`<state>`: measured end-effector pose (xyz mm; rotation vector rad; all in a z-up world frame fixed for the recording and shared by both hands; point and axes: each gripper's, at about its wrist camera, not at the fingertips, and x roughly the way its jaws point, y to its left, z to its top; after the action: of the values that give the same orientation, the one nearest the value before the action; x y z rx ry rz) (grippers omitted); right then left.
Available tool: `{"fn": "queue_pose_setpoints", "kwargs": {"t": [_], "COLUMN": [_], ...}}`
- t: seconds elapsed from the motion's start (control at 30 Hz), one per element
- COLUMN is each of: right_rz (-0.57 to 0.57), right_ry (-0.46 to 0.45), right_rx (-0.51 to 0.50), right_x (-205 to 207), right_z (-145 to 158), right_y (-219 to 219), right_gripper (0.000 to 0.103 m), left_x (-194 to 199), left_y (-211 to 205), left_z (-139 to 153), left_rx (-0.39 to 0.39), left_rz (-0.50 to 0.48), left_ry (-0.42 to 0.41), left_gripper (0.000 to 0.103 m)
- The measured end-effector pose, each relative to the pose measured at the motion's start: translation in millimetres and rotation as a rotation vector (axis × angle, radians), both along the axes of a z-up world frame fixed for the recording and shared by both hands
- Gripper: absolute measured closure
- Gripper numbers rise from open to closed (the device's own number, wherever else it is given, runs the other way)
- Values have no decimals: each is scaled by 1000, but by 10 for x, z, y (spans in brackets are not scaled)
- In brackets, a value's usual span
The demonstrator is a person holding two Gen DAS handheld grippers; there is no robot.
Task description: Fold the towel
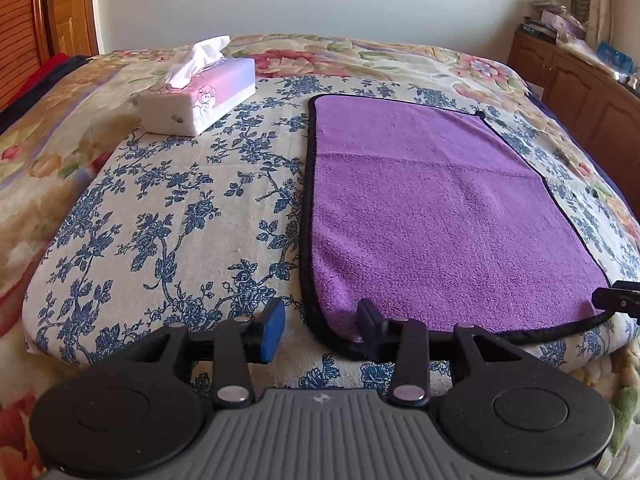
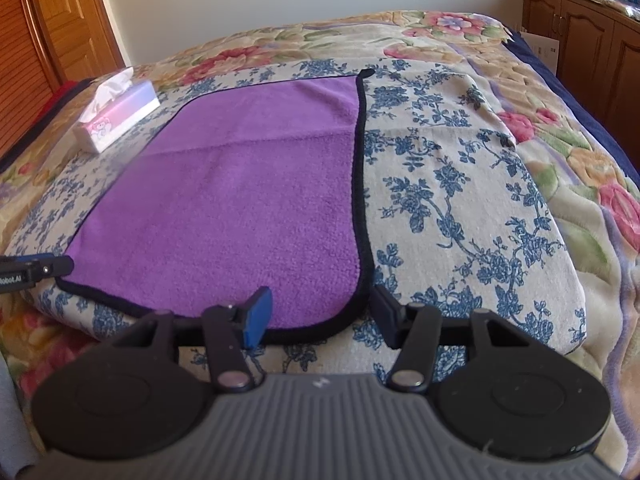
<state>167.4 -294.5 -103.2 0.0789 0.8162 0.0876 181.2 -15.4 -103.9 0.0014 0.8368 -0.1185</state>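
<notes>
A purple towel (image 1: 432,208) with a black hem lies flat on a blue-flowered cloth on the bed; it also shows in the right wrist view (image 2: 240,200). My left gripper (image 1: 322,330) is open, its fingers on either side of the towel's near left corner. My right gripper (image 2: 322,320) is open, its fingers on either side of the near right corner. Neither holds anything. The right gripper's tip shows at the right edge of the left wrist view (image 1: 618,300), and the left gripper's tip (image 2: 44,266) at the left edge of the right wrist view.
A pink and white tissue box (image 1: 200,96) stands at the far left of the blue-flowered cloth (image 1: 168,216), also seen in the right wrist view (image 2: 116,120). A floral blanket (image 2: 580,184) covers the bed. A wooden cabinet (image 1: 580,80) stands to the right.
</notes>
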Motion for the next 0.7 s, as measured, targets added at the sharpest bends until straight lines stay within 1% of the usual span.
{"fn": "queue_pose_setpoints", "kwargs": {"t": [0.03,0.07,0.1,0.13,0.17,0.2,0.3,0.33,0.37,0.43,0.57,0.7], "right_rz": [0,-1,-3,-4,-7,-8,-2,5,11,22,21,26], "right_ry": [-1,-1,-2,-3,-3,-4,-4,-4,-3,-4,-7,-39], "right_rx": [-9,-17,-24,-28,-31,-32,-32,-26,-24,-31,-18,8], "right_x": [0,1,1,0,-1,-2,1,2,3,5,6,-10], "right_z": [0,0,0,0,2,2,2,4,2,3,23,125], "right_y": [4,7,6,3,-1,-4,1,6,15,38,23,21], "right_gripper": [52,57,59,65,69,71,81,88,91,94,95,95], "left_x": [3,4,5,0,-4,-8,-9,-9,-8,-9,-7,-15], "left_y": [-7,-11,-21,-35,-47,-55,-72,-75,-76,-72,-49,-54], "left_z": [0,0,1,0,-2,-3,-1,1,2,10,49,129], "left_rx": [0,-7,-8,0,4,4,2,2,1,-5,-25,-36], "left_rz": [-6,-16,-23,-28,-36,-42,-52,-53,-53,-52,-48,-51], "left_ry": [0,1,2,1,-2,-2,-3,-5,-5,-6,-15,-33], "left_gripper": [66,73,76,78,82,85,91,91,92,92,93,93]}}
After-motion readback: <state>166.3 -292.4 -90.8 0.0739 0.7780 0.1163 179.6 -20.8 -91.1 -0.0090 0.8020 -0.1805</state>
